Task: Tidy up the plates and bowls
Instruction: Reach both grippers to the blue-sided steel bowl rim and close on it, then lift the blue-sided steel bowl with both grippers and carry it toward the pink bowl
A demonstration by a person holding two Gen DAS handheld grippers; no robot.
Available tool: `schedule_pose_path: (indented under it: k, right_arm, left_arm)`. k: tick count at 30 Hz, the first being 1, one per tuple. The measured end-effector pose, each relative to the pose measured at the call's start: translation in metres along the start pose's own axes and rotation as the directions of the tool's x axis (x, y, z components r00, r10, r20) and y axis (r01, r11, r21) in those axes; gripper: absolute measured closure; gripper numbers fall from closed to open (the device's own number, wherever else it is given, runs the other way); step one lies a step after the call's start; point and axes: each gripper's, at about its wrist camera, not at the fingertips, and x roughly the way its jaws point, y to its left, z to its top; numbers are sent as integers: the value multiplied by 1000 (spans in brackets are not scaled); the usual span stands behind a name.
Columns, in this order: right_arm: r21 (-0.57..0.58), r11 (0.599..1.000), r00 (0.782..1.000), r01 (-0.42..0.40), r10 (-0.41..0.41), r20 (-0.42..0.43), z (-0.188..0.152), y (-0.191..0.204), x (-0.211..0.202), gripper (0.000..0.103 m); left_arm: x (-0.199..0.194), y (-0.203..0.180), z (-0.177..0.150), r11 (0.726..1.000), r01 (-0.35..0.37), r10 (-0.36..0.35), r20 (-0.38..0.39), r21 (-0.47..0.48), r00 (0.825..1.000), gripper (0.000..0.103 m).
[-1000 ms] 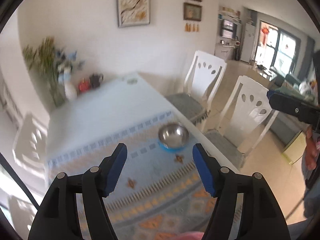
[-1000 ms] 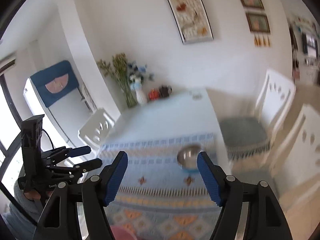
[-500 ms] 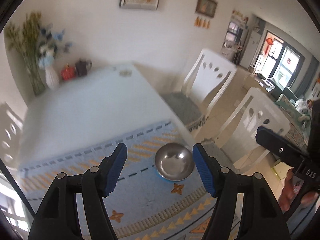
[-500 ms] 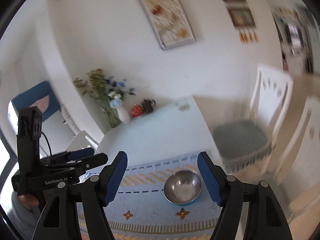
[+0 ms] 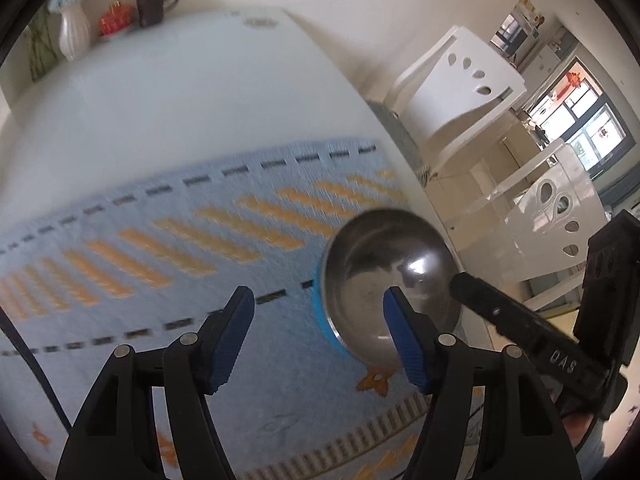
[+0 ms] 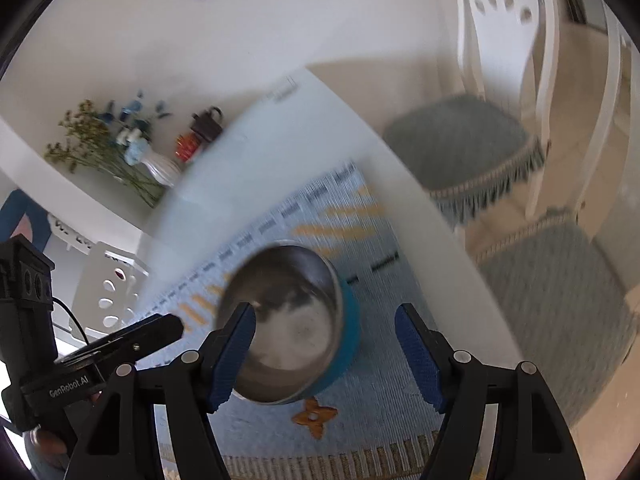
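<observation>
A steel bowl [image 5: 386, 276] with a blue outer wall sits on the patterned blue cloth [image 5: 168, 236] near the right edge of the table [image 5: 192, 92]. The left claw [image 5: 318, 338] hangs over the cloth with its jaws apart, its right finger in front of the bowl. The right claw [image 6: 326, 354] is also spread wide, its left finger overlapping the bowl. A white vase [image 5: 72, 32] stands at the far end.
</observation>
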Motion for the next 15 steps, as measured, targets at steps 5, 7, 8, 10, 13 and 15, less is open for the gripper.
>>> schedule_pose_path:
  k: [5, 7, 8, 10, 13, 15]
  right_arm:
    - [34, 999, 1000, 7, -6, -29, -5, -13, 20, 33]
    - [38, 999, 999, 6, -5, -37, -8, -15, 26, 33]
    - [41, 999, 999, 6, -4, -43, -9, -16, 29, 33]
    - [46, 999, 999, 2, 1, -51, -10, -16, 33, 33]
    - [59, 998, 998, -4, 7, -55, -12, -17, 37, 33]
    - [65, 998, 999, -3, 6, -50, -13, -17, 38, 33]
  left_arm:
    - [33, -6, 0, 999, -39, 41, -67, 24, 997, 40]
    - [36, -6, -1, 1000, -25, 26, -71, 16, 997, 40]
    - [38, -7, -2, 1000, -16, 16, -72, 8, 997, 40]
    - [41, -7, -2, 1000, -21, 21, -74, 2, 997, 40]
    - [39, -10, -4, 999, -48, 48, -22, 9, 999, 65]
    - [36, -12, -6, 998, -56, 56, 5, 28, 998, 83]
